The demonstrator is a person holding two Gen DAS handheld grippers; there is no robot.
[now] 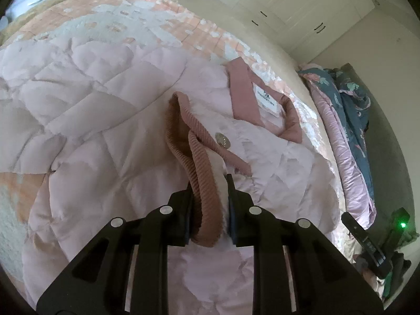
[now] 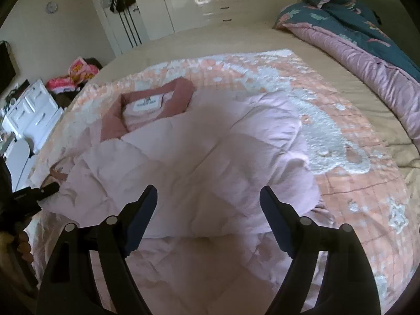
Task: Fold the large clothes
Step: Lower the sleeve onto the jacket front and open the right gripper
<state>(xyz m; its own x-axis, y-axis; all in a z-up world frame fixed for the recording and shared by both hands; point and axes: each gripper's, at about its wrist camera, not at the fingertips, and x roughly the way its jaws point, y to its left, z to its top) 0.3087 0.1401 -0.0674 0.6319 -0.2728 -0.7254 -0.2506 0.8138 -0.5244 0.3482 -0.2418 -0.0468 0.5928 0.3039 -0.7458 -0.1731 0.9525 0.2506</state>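
A pale pink quilted jacket (image 1: 110, 120) lies spread on the bed, with a dusty-rose collar (image 1: 244, 94) and a white label inside it. My left gripper (image 1: 210, 210) is shut on the jacket's ribbed rose sleeve cuff (image 1: 202, 183), held just above the jacket body near a metal snap button (image 1: 222, 139). In the right wrist view the jacket (image 2: 210, 152) lies partly folded, its collar (image 2: 157, 105) at the far left. My right gripper (image 2: 208, 210) is open and empty, hovering over the jacket's near edge. The left gripper's tip (image 2: 47, 189) shows at the left edge.
The jacket rests on a peach and white patterned blanket (image 2: 341, 136) over a beige bed. A rolled pink and teal floral duvet (image 2: 367, 52) lies along the far right. White wardrobes (image 2: 183, 0) stand behind; a white dresser (image 2: 31, 115) and bags (image 2: 76, 73) stand left.
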